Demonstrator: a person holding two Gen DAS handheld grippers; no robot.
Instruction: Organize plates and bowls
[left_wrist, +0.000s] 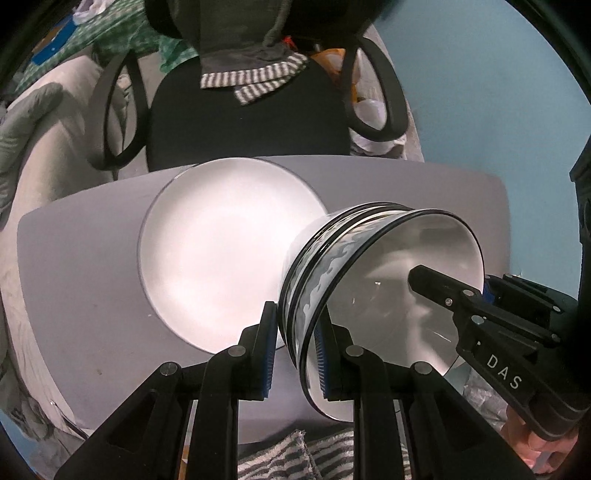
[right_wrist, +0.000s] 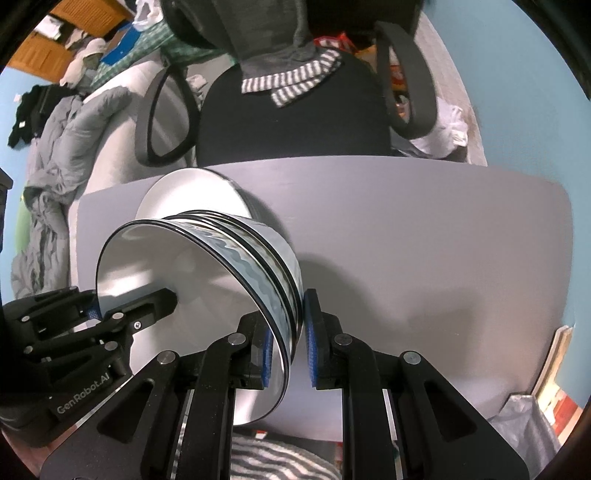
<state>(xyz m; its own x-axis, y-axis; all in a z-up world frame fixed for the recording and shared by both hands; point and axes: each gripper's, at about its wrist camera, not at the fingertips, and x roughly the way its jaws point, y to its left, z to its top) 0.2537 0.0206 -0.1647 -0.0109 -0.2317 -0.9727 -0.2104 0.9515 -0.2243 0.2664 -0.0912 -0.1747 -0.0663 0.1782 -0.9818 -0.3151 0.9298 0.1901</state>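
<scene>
A white bowl (left_wrist: 388, 295) with a grey wave band and black rim lines is held above the grey table (left_wrist: 92, 295), tilted so its mouth faces me. My left gripper (left_wrist: 297, 354) is shut on its near rim, one finger inside and one outside. My right gripper (right_wrist: 288, 339) is shut on the same bowl (right_wrist: 177, 288) at the opposite rim; it also shows in the left wrist view (left_wrist: 436, 284). A large white plate (left_wrist: 221, 258) lies flat on the table just beyond and left of the bowl; it also shows in the right wrist view (right_wrist: 192, 195).
A black office chair (left_wrist: 251, 118) with a striped cloth (left_wrist: 258, 79) stands behind the table. A grey couch (right_wrist: 59, 166) with a blanket is at the left. A striped towel (left_wrist: 314, 454) lies at the table's near edge. The table's right half (right_wrist: 443, 240) is bare.
</scene>
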